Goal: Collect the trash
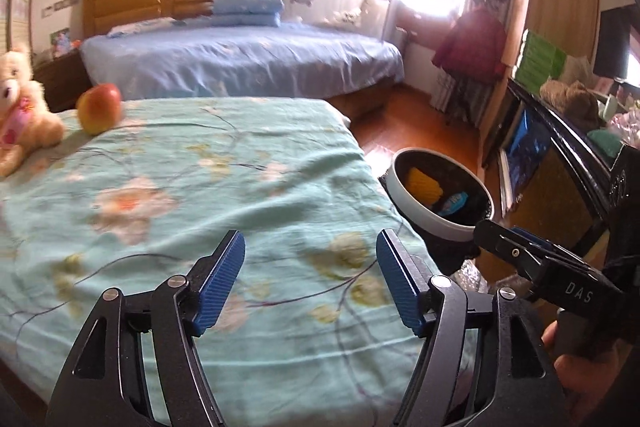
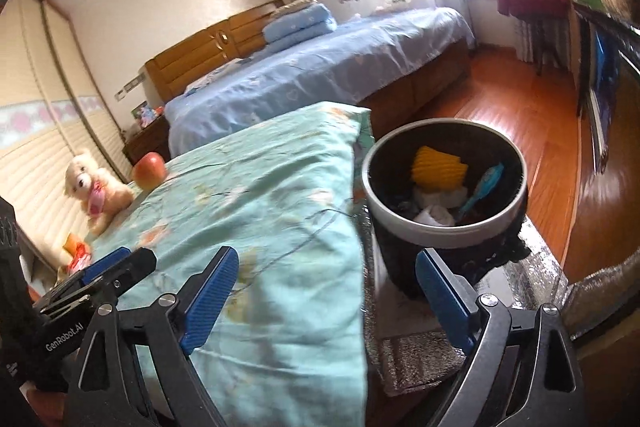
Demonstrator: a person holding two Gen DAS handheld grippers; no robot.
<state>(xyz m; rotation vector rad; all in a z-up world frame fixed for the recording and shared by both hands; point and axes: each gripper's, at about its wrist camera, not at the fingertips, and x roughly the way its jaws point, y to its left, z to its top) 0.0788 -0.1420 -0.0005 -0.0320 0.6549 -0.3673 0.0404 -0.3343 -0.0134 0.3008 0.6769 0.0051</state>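
A round trash bin with a pale rim and black liner stands on the floor beside the bed's corner. Inside lie a yellow ribbed piece, a blue wrapper and white crumpled tissue. My right gripper is open and empty, straddling the bed edge and the bin's near side. My left gripper hangs open and empty over the teal flowered bedspread, with the bin to its right. An orange-red wrapper lies at the bed's far left edge.
An apple and a plush bear sit at the bed's far end. A second bed with blue sheets lies beyond. Wooden floor and a dark cabinet are on the right. A silver mat lies under the bin.
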